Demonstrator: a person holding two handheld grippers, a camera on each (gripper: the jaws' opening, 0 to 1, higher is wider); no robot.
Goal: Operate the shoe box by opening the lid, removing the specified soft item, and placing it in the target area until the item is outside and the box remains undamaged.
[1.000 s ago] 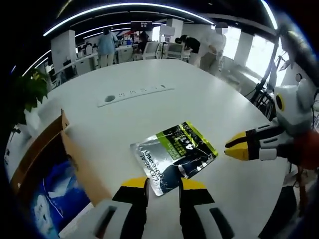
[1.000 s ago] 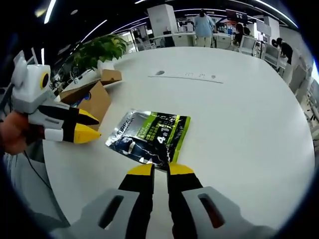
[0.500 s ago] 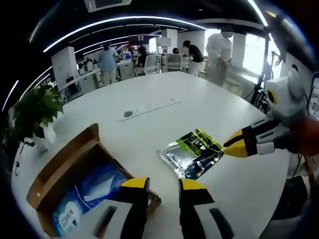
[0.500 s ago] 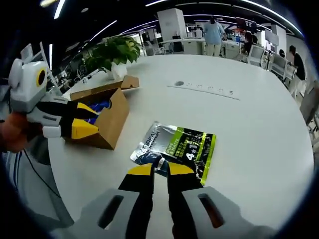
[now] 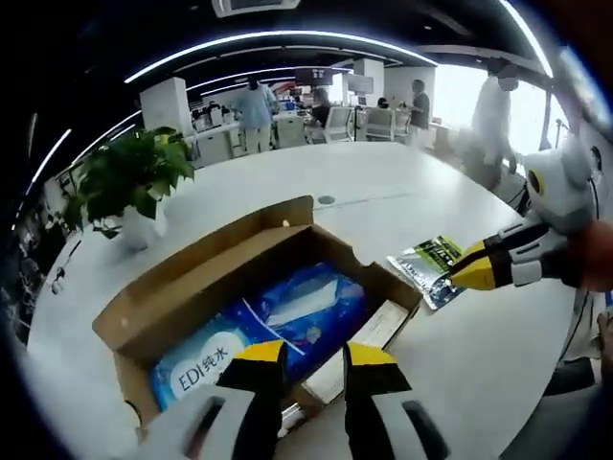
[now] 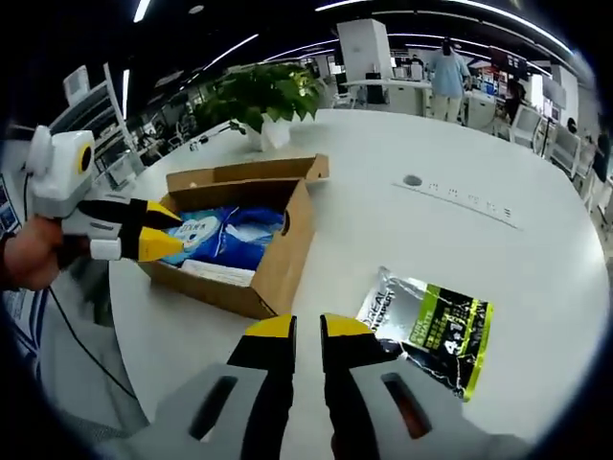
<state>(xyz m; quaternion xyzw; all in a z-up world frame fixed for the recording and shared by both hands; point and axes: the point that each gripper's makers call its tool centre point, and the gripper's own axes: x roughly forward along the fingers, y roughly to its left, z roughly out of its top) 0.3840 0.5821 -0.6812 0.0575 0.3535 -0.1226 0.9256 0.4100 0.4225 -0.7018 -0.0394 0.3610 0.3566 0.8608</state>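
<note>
An open cardboard shoe box [image 5: 206, 273] stands on the white table, its lid flap folded back. A blue soft pack [image 5: 287, 316] lies inside it. My left gripper [image 5: 314, 355] hovers over the box's near edge, jaws a little apart with nothing between them. A green and silver pouch [image 5: 428, 268] lies flat on the table to the right of the box. In the right gripper view the box [image 6: 287, 244], the blue pack [image 6: 225, 235] and the pouch [image 6: 431, 326] are in front. My right gripper [image 6: 308, 328] is shut and empty, between box and pouch. The left gripper [image 6: 177, 232] hangs over the box.
A potted plant [image 5: 129, 177] stands behind the box, also seen as the plant [image 6: 268, 96]. A socket strip [image 6: 460, 201] is set into the table [image 6: 536, 172]. People and desks fill the far background. The right gripper [image 5: 474, 273] reaches in above the pouch.
Both views have swung from the pouch toward the box, which now fills the front. The pouch lies unmoved on the table. Both grippers have drawn back from it.
</note>
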